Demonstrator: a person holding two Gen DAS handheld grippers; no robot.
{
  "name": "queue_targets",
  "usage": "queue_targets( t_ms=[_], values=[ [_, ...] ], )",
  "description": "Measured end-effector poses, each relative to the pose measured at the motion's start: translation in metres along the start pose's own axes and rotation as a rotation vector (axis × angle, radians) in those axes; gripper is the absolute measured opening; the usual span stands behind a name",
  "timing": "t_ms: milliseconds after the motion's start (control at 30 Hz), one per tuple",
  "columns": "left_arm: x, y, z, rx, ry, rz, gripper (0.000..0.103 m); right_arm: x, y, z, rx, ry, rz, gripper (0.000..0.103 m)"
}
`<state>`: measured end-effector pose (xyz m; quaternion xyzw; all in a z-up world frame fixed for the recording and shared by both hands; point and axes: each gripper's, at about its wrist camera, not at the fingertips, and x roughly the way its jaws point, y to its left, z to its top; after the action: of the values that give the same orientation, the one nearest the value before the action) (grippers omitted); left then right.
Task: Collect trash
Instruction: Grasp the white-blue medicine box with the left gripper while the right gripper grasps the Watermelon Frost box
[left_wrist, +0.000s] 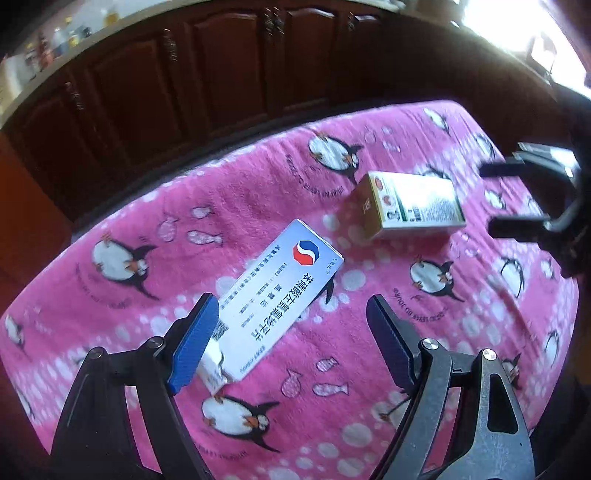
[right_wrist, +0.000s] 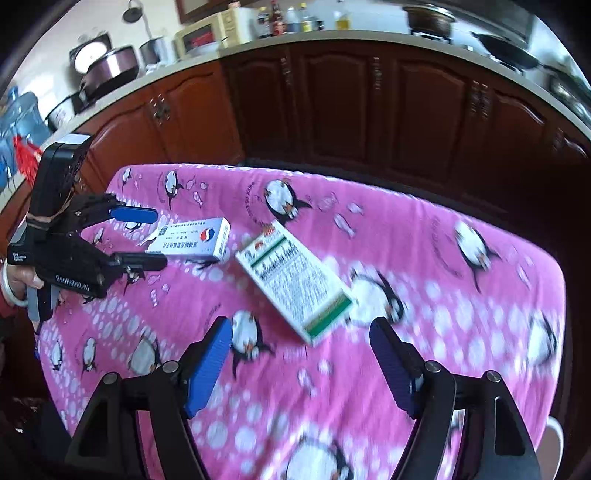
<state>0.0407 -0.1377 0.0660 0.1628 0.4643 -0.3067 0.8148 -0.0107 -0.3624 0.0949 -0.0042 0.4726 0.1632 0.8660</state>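
Observation:
A white and blue medicine box (left_wrist: 273, 299) lies on the pink penguin cloth (left_wrist: 369, 369). My left gripper (left_wrist: 291, 314) is open, its jaws wide apart around the box's near end; the left blue pad (left_wrist: 195, 339) is close to the box's edge. A green and white medicine box (left_wrist: 413, 205) lies farther right. In the right wrist view my right gripper (right_wrist: 301, 332) is open, just short of the green and white box (right_wrist: 295, 284). The white and blue box (right_wrist: 192, 240) and the left gripper (right_wrist: 147, 238) show at the left there. The right gripper (left_wrist: 495, 197) shows in the left view.
The pink cloth (right_wrist: 443, 295) covers a small table. Dark wooden cabinets (right_wrist: 369, 103) stand behind it, with a counter carrying pots, bottles and a microwave (right_wrist: 210, 35). The table edges drop off close on all sides.

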Motion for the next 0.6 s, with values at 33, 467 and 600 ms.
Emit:
queue_targets(
  t_ms=[33, 467, 600],
  values=[
    [0.005, 0.0, 0.001, 0.016, 0.008, 0.01, 0.082, 0.008, 0.002, 0.006, -0.022, 0.006, 0.005, 0.077],
    [0.05, 0.003, 0.014, 0.056, 0.112, 0.077, 0.082, 0.072, 0.009, 0.032, -0.18, 0.14, -0.019, 0.078],
    [0.048, 0.006, 0.01, -0.039, 0.101, 0.069, 0.067, 0.08, 0.009, 0.027, -0.133, 0.17, -0.031, 0.066]
  ],
)
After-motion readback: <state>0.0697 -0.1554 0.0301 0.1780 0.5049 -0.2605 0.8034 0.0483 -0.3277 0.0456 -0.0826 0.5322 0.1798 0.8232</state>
